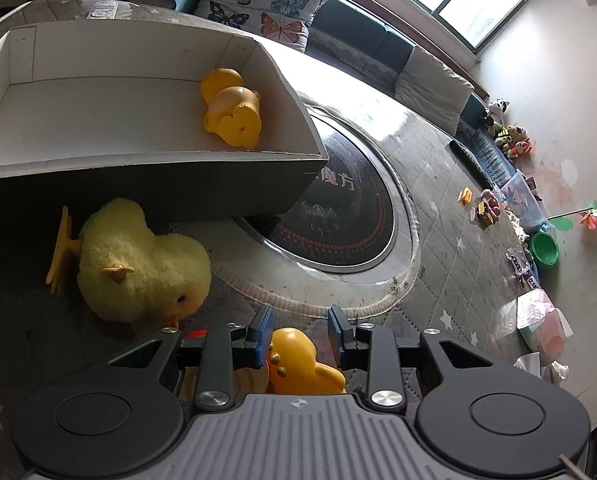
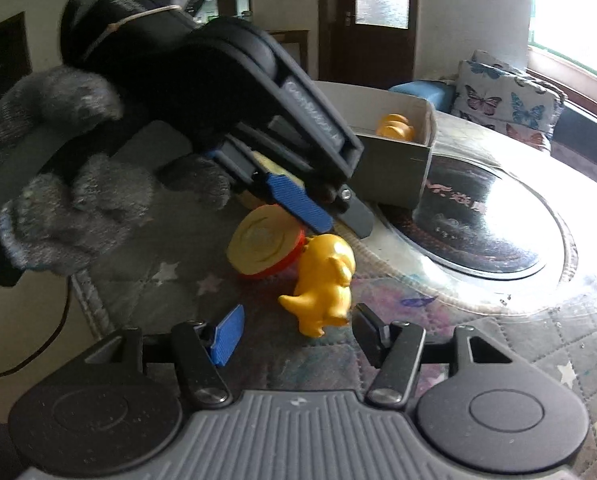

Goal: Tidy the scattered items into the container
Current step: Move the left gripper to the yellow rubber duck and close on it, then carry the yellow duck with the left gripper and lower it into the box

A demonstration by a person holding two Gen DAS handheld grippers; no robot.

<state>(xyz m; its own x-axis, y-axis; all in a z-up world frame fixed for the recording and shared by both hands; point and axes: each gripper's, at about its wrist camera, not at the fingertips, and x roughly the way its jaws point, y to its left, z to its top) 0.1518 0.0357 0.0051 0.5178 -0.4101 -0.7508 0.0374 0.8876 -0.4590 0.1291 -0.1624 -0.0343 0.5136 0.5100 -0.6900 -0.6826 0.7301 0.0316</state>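
A yellow plastic animal toy [image 2: 325,284] lies on the quilted table cover beside a yellow and red disc [image 2: 264,242]. My right gripper [image 2: 298,332] is open, its blue pad and black finger standing either side of the toy's near end without touching it. My left gripper [image 1: 301,324], held by a grey-gloved hand [image 2: 58,200], hovers over the same toy [image 1: 298,356]; its blue pads stand narrowly apart and do not press on it. The grey cardboard box [image 1: 178,160] [image 2: 394,168] holds a yellow duck toy [image 1: 230,108] [image 2: 396,126]. A fluffy yellow chick [image 1: 138,264] lies on its side against the box front.
A round black glass hob [image 1: 338,216] [image 2: 478,232] is set into the table past the box. Butterfly cushions [image 1: 258,0] [image 2: 498,100] and a sofa line the far edge. Toys, a green bowl [image 1: 543,248] and bags lie on the floor at the right.
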